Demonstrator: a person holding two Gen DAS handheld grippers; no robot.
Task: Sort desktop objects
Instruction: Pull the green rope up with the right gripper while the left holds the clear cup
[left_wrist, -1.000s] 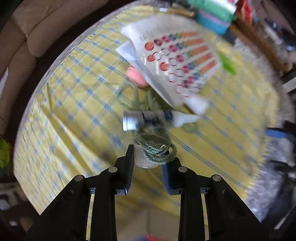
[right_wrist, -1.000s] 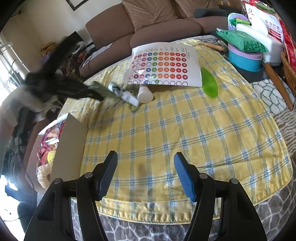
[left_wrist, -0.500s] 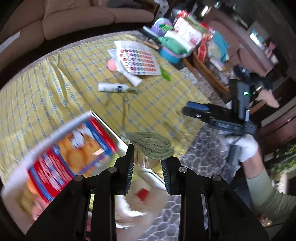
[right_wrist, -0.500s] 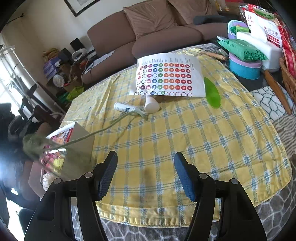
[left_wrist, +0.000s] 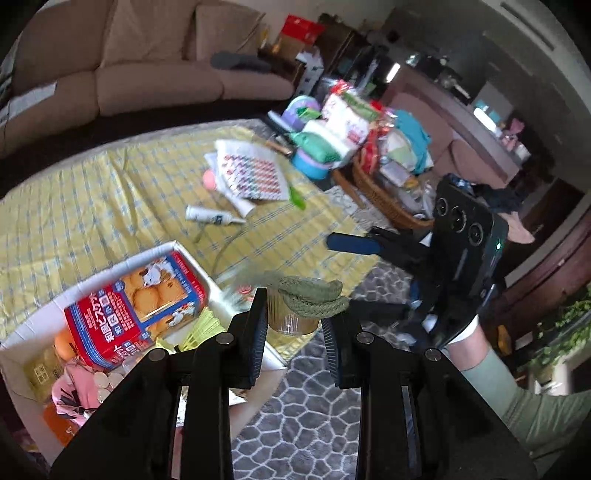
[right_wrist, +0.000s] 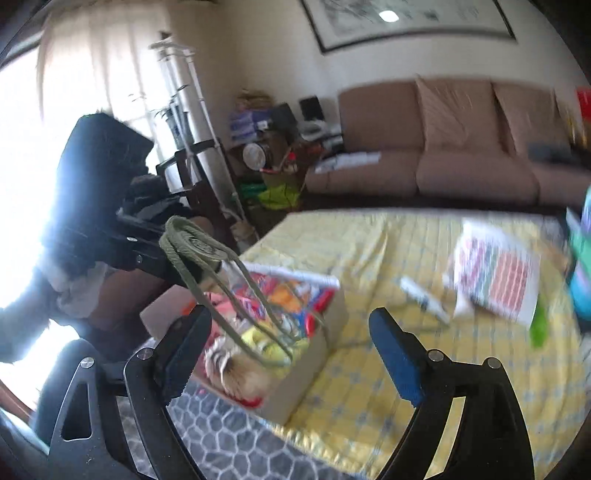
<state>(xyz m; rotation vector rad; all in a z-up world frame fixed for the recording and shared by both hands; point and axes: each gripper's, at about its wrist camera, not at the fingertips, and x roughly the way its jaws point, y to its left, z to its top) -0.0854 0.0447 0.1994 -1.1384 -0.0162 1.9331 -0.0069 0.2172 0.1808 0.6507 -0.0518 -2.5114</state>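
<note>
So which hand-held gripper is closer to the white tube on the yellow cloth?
Neither is close; I can't tell which is nearer. The left hand-held gripper holds a rope-wrapped cup over the box. The right hand-held gripper, open, hovers off the cloth's edge. The tube lies mid-cloth.

The left hand-held gripper (left_wrist: 293, 325) is matte black plastic, its two fingers long flat bars that widen into angular, braced arms toward the camera. Round silver screws sit at the joints, two on each side. The finger pads (left_wrist: 258, 332) are dark with a ribbed face.

The right hand-held gripper (right_wrist: 284, 350) has the same black frame with triangular cut-outs and silver screws, but its pads (right_wrist: 395, 360) are bright blue. Seen from the left wrist, its body carries three round dials and a small green light. The person's right hand (left_wrist: 461, 328) wears a white glove below a sage-green sleeve.
</note>
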